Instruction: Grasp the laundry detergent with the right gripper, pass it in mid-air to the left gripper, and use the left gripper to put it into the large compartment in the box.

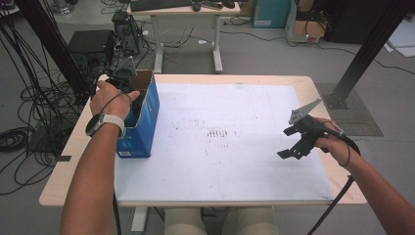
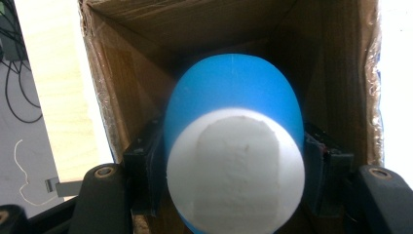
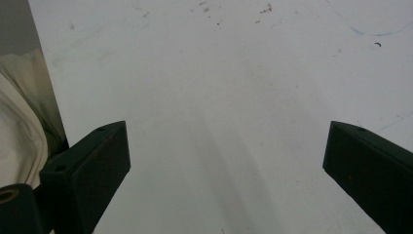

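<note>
We read left gripper [image 1: 128, 83] down inside blue cardboard box [image 1: 147, 115] at table's left edge — jaws clamped on blue cup [image 2: 234, 97], white inside, held at its sides. We judge cup light, smooth plastic, somewhat slippery; grip across widest part suits. Right gripper [image 1: 293, 147] hovers over white table [image 1: 235, 161] — jaws spread, empty.

Box [image 1: 142, 122] stands on the tabletop's [image 1: 235, 186] left edge, opening upward. Your left hand-held gripper [image 2: 234, 165] reaches down inside the box, with an egg-shaped object [image 2: 234, 146] clamped between its jaws, box walls on every side. Your right hand-held gripper [image 1: 293, 149] sits well apart over the tabletop's right side, jaws spread above bare surface. A desk [image 1: 186, 10] stands behind the tabletop.
</note>
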The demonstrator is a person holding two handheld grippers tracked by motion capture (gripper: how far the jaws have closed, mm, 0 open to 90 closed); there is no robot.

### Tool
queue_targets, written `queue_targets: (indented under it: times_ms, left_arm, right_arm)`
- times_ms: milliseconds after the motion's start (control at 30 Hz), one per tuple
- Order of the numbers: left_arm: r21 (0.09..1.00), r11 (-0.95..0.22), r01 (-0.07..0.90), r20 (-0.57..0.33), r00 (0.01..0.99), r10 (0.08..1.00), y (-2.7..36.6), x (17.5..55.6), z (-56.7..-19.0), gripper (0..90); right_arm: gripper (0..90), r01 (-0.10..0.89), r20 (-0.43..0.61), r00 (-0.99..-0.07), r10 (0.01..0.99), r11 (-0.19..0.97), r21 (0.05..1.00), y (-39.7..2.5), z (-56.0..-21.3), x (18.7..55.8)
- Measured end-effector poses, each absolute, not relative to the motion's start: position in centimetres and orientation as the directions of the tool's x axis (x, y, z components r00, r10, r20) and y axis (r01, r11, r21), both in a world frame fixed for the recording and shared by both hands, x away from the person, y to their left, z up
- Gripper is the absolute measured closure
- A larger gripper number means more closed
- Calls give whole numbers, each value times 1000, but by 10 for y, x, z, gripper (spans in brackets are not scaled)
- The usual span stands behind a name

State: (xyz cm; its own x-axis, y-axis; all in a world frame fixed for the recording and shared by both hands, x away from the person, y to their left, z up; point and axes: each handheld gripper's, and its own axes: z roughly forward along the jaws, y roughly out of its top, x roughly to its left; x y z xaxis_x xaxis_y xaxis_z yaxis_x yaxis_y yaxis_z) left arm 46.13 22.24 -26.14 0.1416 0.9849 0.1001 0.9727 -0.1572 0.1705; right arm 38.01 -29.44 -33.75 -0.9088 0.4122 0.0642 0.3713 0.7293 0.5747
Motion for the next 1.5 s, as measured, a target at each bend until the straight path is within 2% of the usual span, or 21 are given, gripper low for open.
queue_targets:
  times_ms: [367,733,1067,1133,1300,1367,1500]
  left_arm:
    - [191,-148,970,98,132,986,223,461,-262,370]
    - [192,-159,968,94,143,985,222,459,-266,258]
    - [218,-149,965,90,132,987,223,457,-263,245]
    - [239,-121,963,74,106,992,225,456,-260,244]
    - [249,-133,959,65,121,991,226,454,-255,230]
    - [260,-127,957,60,115,992,226,454,-251,158]
    - [278,-150,949,49,142,989,223,451,-238,131]
  right_arm:
    - [30,367,63,-911,408,729,578,-295,-339,380]
    - [30,375,72,-909,410,731,570,-293,-340,380]
    - [31,371,72,-911,407,729,575,-293,-339,380]
    - [30,368,69,-912,405,729,576,-293,-338,380]
    - [31,371,68,-911,408,732,571,-294,-338,380]
    - [31,370,66,-911,408,733,571,-294,-337,380]
    - [31,380,68,-905,420,728,570,-296,-336,379]
